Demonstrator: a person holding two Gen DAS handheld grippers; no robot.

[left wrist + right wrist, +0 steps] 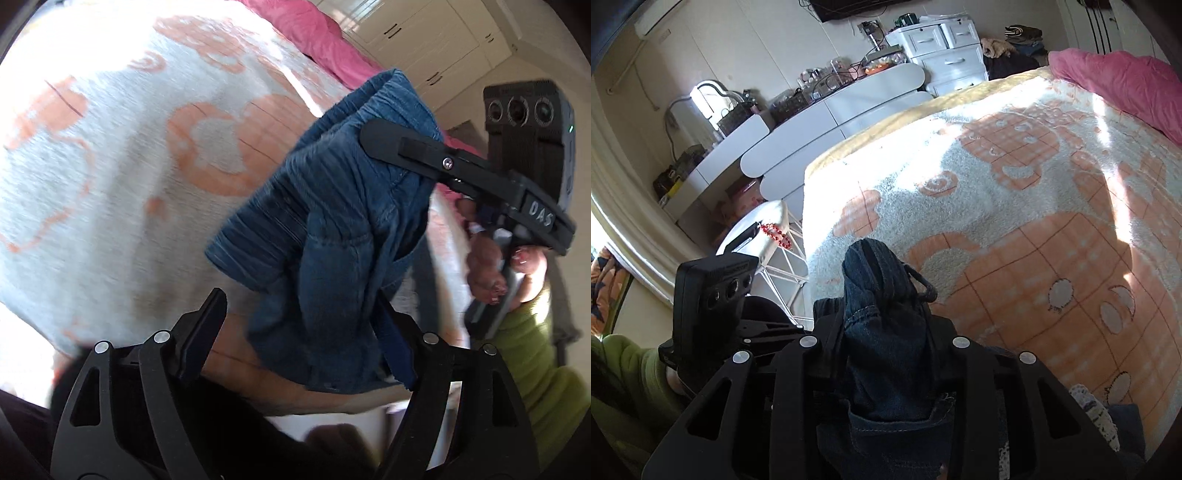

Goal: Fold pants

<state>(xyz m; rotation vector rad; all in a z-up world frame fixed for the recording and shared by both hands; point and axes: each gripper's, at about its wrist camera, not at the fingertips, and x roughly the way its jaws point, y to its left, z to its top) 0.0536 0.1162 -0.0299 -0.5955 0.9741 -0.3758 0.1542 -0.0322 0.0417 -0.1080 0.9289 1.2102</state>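
The blue denim pants (332, 229) hang bunched in the air above the bed. My right gripper (384, 144) is shut on their elastic waistband and holds them up; in the right wrist view the dark denim (882, 325) is clamped between its fingers (919, 288). My left gripper (295, 314) is open just below the hanging cloth. Its left finger (207, 317) is bare, and the fabric drapes over its right finger (391, 332). The left gripper's body also shows in the right wrist view (713, 291).
The bed carries a white and orange fleece blanket (1015, 221) with a pink quilt (1119, 85) at the far side. A white vanity and stool (768, 229) stand left of the bed, white drawers (942, 48) beyond. White wardrobe doors (424, 44) stand behind.
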